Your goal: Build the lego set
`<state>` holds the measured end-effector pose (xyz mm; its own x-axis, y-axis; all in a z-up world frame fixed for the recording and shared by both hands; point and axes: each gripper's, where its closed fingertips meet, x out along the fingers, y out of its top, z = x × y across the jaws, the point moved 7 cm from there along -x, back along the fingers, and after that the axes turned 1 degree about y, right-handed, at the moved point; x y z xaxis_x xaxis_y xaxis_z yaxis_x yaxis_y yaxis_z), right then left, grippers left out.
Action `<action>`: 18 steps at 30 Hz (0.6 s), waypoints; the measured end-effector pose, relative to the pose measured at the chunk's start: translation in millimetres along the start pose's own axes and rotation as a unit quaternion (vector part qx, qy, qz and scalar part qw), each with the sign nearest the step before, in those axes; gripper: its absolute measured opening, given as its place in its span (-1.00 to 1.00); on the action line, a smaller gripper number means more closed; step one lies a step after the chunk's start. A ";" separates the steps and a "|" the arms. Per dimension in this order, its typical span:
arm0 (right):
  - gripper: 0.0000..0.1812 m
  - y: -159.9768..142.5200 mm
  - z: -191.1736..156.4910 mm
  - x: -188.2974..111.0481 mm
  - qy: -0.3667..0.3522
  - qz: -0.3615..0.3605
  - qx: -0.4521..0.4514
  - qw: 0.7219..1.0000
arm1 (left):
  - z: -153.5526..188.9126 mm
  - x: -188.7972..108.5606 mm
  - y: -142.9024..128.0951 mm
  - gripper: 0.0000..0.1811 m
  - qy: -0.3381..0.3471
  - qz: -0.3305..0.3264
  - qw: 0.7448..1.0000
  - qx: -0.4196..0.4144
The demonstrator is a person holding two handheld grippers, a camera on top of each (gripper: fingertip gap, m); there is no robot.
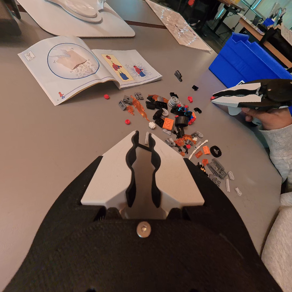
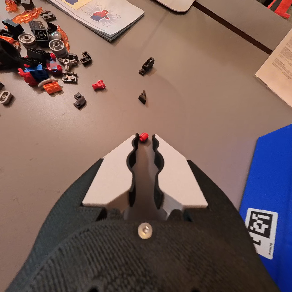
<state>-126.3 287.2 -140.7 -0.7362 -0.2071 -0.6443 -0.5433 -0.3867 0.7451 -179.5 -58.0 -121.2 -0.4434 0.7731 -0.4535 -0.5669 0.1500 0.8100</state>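
The right gripper point(image 2: 144, 136) stood with jaws slightly parted around a tiny red round piece point(image 2: 143, 137) on the surface, touching only the left finger. Light, hard and likely slippery, it looked best pinched across its sides. The left gripper point(image 1: 143, 134), jaws narrowly open and empty, hovered at the loose bricks' point(image 1: 172, 113) seven o'clock.

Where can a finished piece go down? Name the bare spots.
Bare table lies left of the left gripper, below the instruction booklet. More lies between the loose pieces and the blue bin. The middle is crowded.
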 end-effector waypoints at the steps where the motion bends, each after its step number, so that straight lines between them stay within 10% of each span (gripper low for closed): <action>1: -0.82 0.0 0.1 0.0 0.000 0.000 0.000 1.000 | 0.0 0.0 0.0 -0.89 0.000 0.000 1.000 0.000; 18: -0.81 31.7 -11.7 -24.3 -0.003 0.146 -0.027 0.989 | 0.7 1.1 -0.4 -0.87 0.000 -0.006 1.000 0.003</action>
<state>-120.8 269.4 -103.4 -0.8606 -0.3119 -0.4026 -0.2860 -0.3581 0.8888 -179.3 -56.8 -121.7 -0.4369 0.7710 -0.4633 -0.5675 0.1633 0.8070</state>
